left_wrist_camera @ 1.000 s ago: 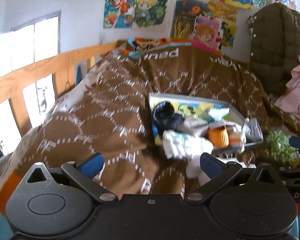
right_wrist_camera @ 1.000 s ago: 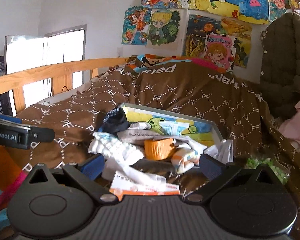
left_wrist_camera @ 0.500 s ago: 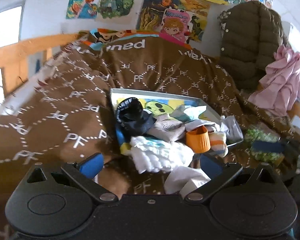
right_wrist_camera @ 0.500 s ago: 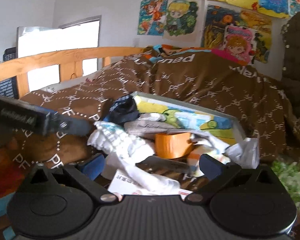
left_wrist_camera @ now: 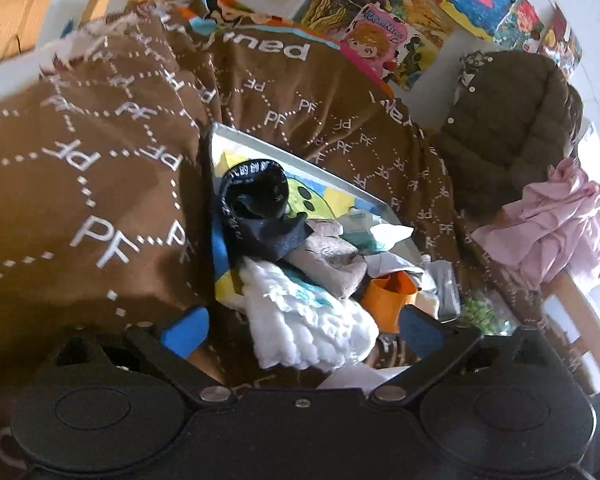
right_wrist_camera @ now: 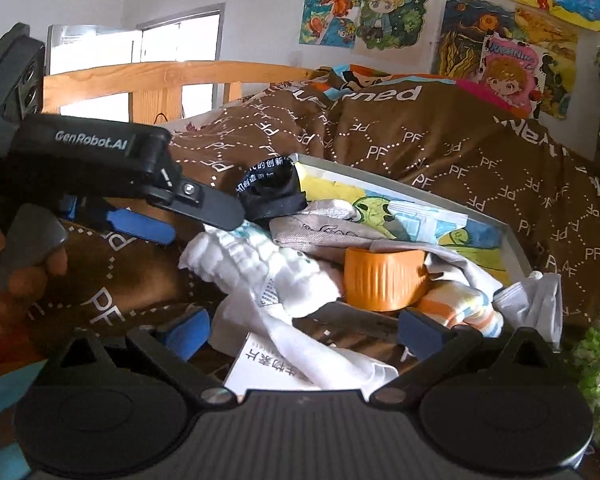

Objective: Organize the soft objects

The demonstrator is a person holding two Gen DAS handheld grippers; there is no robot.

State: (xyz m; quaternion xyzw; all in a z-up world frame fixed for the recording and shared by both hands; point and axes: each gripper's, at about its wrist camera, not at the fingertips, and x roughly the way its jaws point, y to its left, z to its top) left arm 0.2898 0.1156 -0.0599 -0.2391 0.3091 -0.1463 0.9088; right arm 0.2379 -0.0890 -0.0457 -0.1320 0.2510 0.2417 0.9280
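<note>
A cartoon-printed tray [left_wrist_camera: 300, 160] lies on the bed with a heap of soft things spilling over its near edge. The heap includes a black printed cloth [left_wrist_camera: 260, 208], a grey cloth [left_wrist_camera: 332, 260], a fluffy white cloth [left_wrist_camera: 308, 320] and an orange ribbed cup [left_wrist_camera: 388, 296]. My left gripper [left_wrist_camera: 302, 326] is closing around the fluffy white cloth; its pads stand clear of it. In the right wrist view one left finger [right_wrist_camera: 204, 204] reaches beside the black cloth [right_wrist_camera: 270, 192]. My right gripper [right_wrist_camera: 304, 333] is open over a thin white cloth [right_wrist_camera: 300, 344] and a printed card [right_wrist_camera: 260, 368].
A brown blanket [left_wrist_camera: 100, 200] covers the bed, with a wooden rail [right_wrist_camera: 172, 80] behind. To the right, an olive padded jacket [left_wrist_camera: 512, 120] and a pink garment [left_wrist_camera: 556, 224] hang. Green foliage [right_wrist_camera: 596, 364] sits at the right. A striped sock [right_wrist_camera: 464, 312] lies by the tray corner.
Both grippers have dropped closer to the heap. The left one has rolled and swung in over the white cloth, and its fingers now show large in the right wrist view.
</note>
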